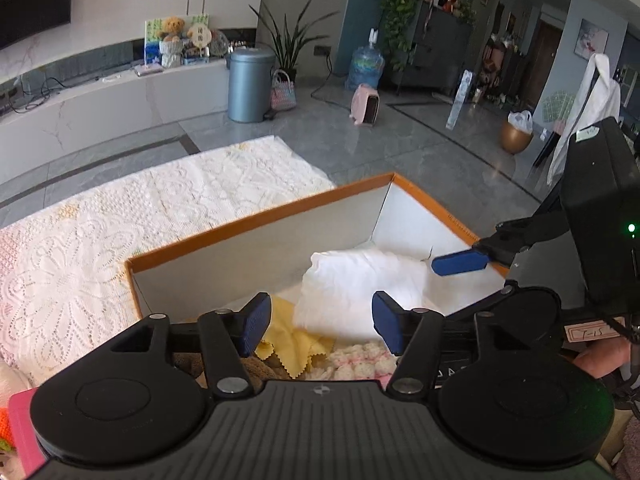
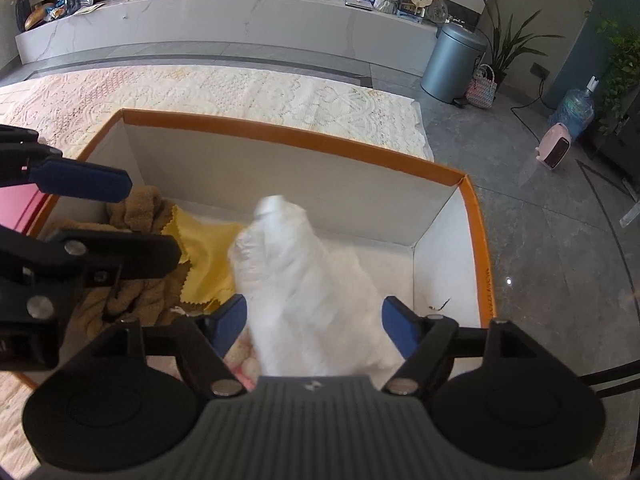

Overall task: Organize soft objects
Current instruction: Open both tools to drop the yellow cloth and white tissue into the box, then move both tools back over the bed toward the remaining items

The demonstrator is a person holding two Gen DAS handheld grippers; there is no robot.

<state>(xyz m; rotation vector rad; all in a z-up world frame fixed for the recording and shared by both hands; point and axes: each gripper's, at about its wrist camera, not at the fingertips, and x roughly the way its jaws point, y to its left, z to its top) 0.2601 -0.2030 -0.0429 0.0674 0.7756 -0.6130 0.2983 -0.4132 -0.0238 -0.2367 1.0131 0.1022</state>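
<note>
The orange-rimmed box (image 2: pixel 476 216) sits on a white lace cloth (image 1: pixel 120 232) and already holds 4 soft items. In the right wrist view, a white fabric bundle (image 2: pixel 304 280) lies in the middle of the box floor, running from about 12 o'clock down to 6 o'clock between the fingers of the right gripper (image 2: pixel 314 326). Its jaws are spread wide, with a gap on each side of the bundle, so nothing is pinched; the bundle looks blurred, and whether it is falling or settled cannot be told. At 9 o'clock from the bundle lies a yellow cloth (image 2: pixel 204 256) with zigzag edges, and further toward 9 o'clock a brown knitted piece (image 2: pixel 136 208) is heaped against the box wall. A pink-and-white fluffy item (image 2: pixel 244 364) peeks out at 7 o'clock, partly hidden by the gripper body.

The left gripper (image 1: pixel 322 322) hangs over the near edge of the box, its jaws also spread and holding nothing; in its view the bundle sits at 12 o'clock just past its fingertips, the yellow cloth at 7 o'clock.

Judging from this, the gathering is well advanced: 4 soft things are inside. What may remain is tidying the loosely piled contents, and something orange and pink (image 1: pixel 16 420) at the far 8 o'clock edge of the left view is too cropped to identify
</note>
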